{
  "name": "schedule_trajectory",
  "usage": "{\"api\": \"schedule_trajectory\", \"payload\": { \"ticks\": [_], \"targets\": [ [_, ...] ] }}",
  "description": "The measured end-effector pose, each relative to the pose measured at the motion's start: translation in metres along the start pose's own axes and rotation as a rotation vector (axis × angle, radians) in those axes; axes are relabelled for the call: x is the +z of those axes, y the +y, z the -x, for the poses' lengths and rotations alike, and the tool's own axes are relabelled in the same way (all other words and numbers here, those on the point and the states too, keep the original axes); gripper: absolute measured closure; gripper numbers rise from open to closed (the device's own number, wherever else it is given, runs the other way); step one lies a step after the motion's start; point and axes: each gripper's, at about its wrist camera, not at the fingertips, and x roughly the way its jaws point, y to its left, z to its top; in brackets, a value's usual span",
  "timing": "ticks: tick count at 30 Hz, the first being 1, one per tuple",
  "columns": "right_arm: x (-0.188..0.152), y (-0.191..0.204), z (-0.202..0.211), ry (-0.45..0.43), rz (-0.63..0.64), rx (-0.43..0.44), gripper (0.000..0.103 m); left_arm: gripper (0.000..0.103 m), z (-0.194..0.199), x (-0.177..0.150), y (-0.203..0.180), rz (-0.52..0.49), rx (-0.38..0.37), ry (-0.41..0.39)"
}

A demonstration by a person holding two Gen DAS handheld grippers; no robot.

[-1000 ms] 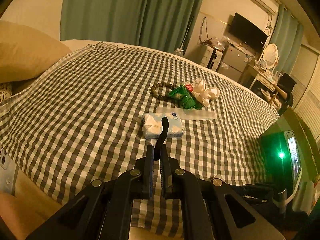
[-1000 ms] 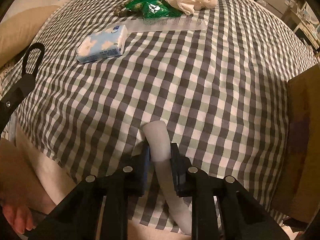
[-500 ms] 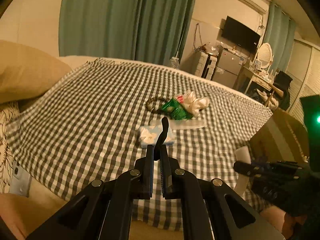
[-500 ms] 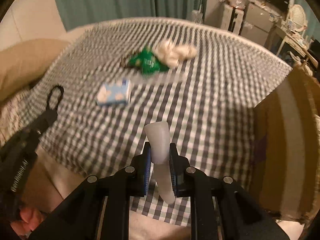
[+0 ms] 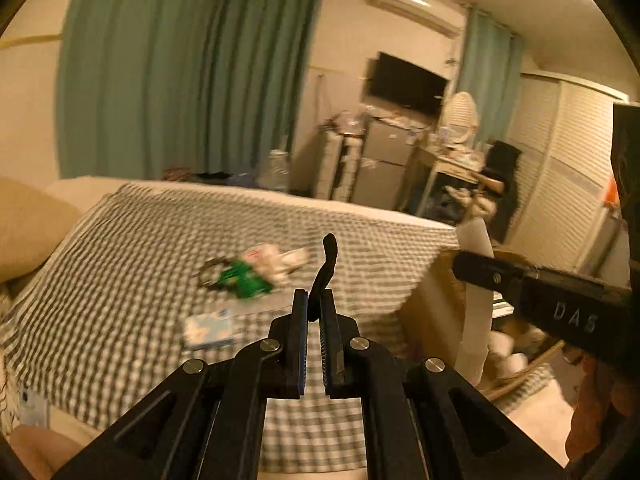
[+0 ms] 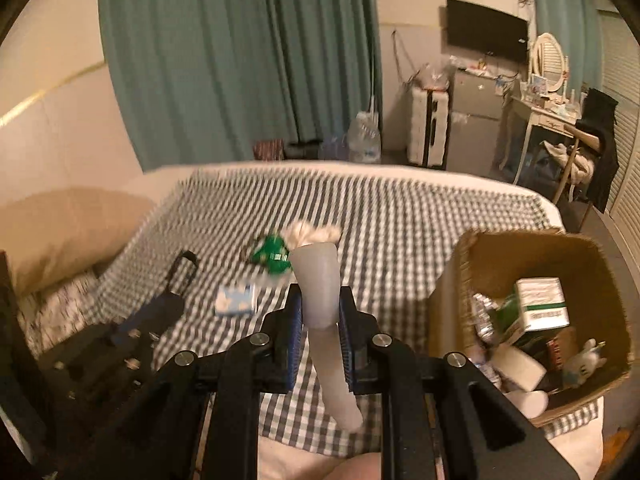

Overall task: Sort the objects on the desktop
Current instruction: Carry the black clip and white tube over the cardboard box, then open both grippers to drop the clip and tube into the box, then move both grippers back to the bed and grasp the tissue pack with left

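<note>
My left gripper (image 5: pixel 314 312) is shut on a thin black hooked clip (image 5: pixel 326 264), held above the checkered bed. My right gripper (image 6: pixel 319 312) is shut on a white translucent tube (image 6: pixel 320 288), held upright left of the cardboard box (image 6: pixel 532 248). The tube also shows in the left wrist view (image 5: pixel 474 312). On the bed lie a blue tissue pack (image 5: pixel 210 330) (image 6: pixel 235 300), a green snack packet (image 5: pixel 244 280) (image 6: pixel 272 254), a bead bracelet (image 5: pixel 208 274), a white cloth (image 6: pixel 316 234) and a clear comb (image 5: pixel 260 306).
The cardboard box at the bed's right edge holds a green-and-white carton (image 6: pixel 542 304), a white roll (image 6: pixel 518 366) and other small items. A tan pillow (image 6: pixel 68 228) lies at the left. Dresser, TV and chair stand behind the bed.
Both grippers have lifted up and back from the bed, keeping their objects. The right gripper has swung toward the box, which now shows its inside.
</note>
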Motion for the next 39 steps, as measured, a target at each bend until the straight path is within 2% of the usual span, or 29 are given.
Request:
{"api": "schedule_trajectory", "payload": {
  "ticks": [4, 10, 14, 21, 22, 24, 25, 26, 27, 28, 32, 39],
  "targets": [
    [0.013, -0.034, 0.037, -0.056, -0.007, -0.054, 0.087, 0.097, 0.002, 0.016, -0.050, -0.061, -0.090, -0.003],
    [0.016, -0.108, 0.056, -0.056, -0.076, -0.163, 0.086, 0.097, -0.015, 0.029, -0.136, -0.137, -0.252, 0.033],
    [0.014, -0.156, 0.051, -0.029, -0.139, -0.214, 0.086, 0.097, -0.035, 0.019, -0.184, -0.225, -0.271, 0.053],
    [0.003, -0.204, 0.023, 0.029, -0.187, -0.268, 0.082, 0.095, -0.088, 0.002, -0.211, -0.223, -0.288, 0.167],
    [0.002, -0.211, 0.019, 0.032, -0.199, -0.277, 0.082, 0.092, -0.094, 0.000, -0.212, -0.238, -0.286, 0.182],
    [0.001, -0.221, 0.014, 0.027, -0.226, -0.273, 0.072, 0.072, -0.102, -0.004, -0.209, -0.261, -0.266, 0.202],
    [-0.001, -0.223, 0.014, 0.022, -0.238, -0.273, 0.068, 0.043, -0.103, -0.006, -0.207, -0.263, -0.248, 0.199],
    [-0.001, -0.225, 0.013, 0.018, -0.249, -0.274, 0.059, 0.021, -0.103, -0.007, -0.203, -0.255, -0.222, 0.186],
    [-0.001, -0.226, 0.013, 0.016, -0.251, -0.275, 0.054, 0.016, -0.101, -0.007, -0.198, -0.241, -0.212, 0.172],
    [-0.001, -0.225, 0.013, 0.013, -0.251, -0.281, 0.054, 0.013, -0.100, -0.005, -0.191, -0.219, -0.208, 0.158],
    [-0.005, -0.217, 0.016, 0.006, -0.240, -0.275, 0.054, 0.012, -0.099, 0.004, -0.170, -0.149, -0.209, 0.175],
    [-0.004, -0.185, 0.019, -0.011, -0.202, -0.258, 0.054, 0.008, -0.078, 0.018, -0.117, -0.077, -0.118, 0.143]
  ]
}}
